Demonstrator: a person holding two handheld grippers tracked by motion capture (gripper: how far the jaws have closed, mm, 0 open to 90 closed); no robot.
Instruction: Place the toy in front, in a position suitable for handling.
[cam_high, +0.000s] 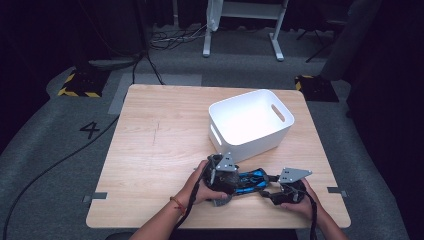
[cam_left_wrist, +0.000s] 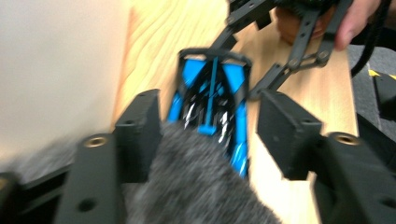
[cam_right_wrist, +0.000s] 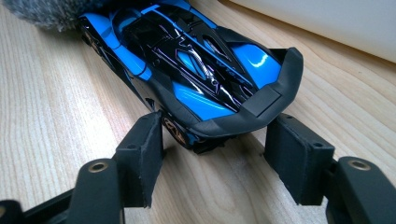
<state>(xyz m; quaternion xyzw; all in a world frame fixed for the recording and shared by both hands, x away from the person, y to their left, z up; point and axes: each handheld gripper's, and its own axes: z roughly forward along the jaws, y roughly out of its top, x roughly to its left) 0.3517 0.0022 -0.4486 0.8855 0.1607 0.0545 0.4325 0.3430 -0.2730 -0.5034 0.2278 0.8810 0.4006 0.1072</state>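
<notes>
R gripper (cam_high: 274, 192) is seen at the near edge of the table, jaws partway apart and set round the black rear wing end of the blue-and-black toy car (cam_right_wrist: 187, 70). In the right gripper view the L pad is touching the car's side by the rear wheel; the R pad stands just off the wing corner w/ a small gap, so a firm clamp can't be confirmed.

L gripper (cam_high: 235, 184) is held at the car's other end, jaws also partway apart. In the left gripper view a grey fuzzy object (cam_left_wrist: 196, 182) is seen between the pads, blurred; whether the pads press on it can't be told. The fuzzy object lies against the car's front end, and the car's nose is partly hidden by it.

The car (cam_high: 250, 181) is lying on the wooden table (cam_high: 160, 150), near the front edge, right of centre, between the two grippers, lengthwise along the line from one gripper to the other. All wheels appear to be on the tabletop.

Just behind the car a white bin (cam_high: 250, 122) w/ slot handles is standing, set at an angle; its near corner is close to the L gripper. Grey carpet floor is seen round the table, w/ a painted "4" (cam_high: 90, 130) at left.
</notes>
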